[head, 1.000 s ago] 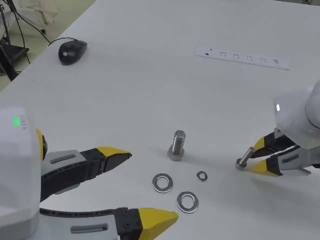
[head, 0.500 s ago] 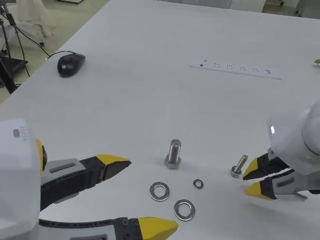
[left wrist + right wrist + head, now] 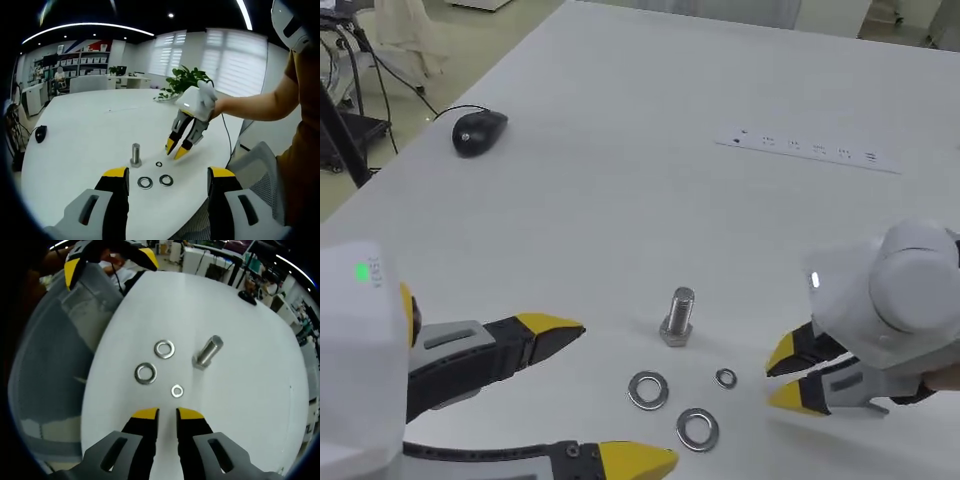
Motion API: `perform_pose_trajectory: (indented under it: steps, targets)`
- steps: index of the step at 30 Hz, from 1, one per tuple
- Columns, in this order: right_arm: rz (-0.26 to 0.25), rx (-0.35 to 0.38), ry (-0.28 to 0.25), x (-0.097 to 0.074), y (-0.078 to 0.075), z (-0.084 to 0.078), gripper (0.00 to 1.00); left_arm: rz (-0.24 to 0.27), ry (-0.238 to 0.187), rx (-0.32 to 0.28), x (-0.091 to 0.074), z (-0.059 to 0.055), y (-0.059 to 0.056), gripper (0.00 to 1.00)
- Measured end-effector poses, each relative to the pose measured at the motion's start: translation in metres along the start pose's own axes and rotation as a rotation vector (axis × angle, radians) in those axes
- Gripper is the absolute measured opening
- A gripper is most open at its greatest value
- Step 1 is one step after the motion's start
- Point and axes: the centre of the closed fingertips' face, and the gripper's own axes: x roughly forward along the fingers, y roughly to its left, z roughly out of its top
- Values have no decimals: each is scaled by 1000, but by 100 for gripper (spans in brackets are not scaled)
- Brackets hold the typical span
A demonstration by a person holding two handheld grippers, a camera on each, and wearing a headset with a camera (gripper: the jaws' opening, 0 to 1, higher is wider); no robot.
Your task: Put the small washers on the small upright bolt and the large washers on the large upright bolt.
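Note:
The large bolt [image 3: 678, 318] stands upright on the white table [image 3: 620, 200]. In front of it lie two large washers [image 3: 648, 390] [image 3: 697, 429] and one small washer [image 3: 725, 378]. My right gripper [image 3: 785, 375] hovers just right of the small washer, its jaws a little apart with nothing between them; its own view shows the small washer [image 3: 177, 390] just ahead of the right gripper [image 3: 167, 414], with the large bolt [image 3: 209, 352] beyond. My left gripper [image 3: 600, 395] is wide open at the lower left, near the large washers [image 3: 145, 182] [image 3: 166, 180].
A black mouse [image 3: 478, 131] sits at the far left and a white power strip [image 3: 807, 150] lies at the back right. A grey office chair [image 3: 250, 165] stands off the table's near edge.
The right gripper has moved left, close to the small washer. The small bolt that was at its tips before is out of sight now. The left gripper has stayed open.

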Motion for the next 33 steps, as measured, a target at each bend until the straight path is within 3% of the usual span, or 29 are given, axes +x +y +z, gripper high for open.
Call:
perform_pose_trajectory:
  steps: [6, 13, 33]
  targets:
    - [12, -47, -4, 9, -6, 10, 16, 5, 6, -10, 0, -4, 2, 63]
    - [36, -81, 17, 19, -12, 13, 16, 14, -11, -18, 0, -1, 6, 63]
    - [78, -101, 50, 33, -14, 10, 18, 21, -16, -36, 1, -3, 7, 63]
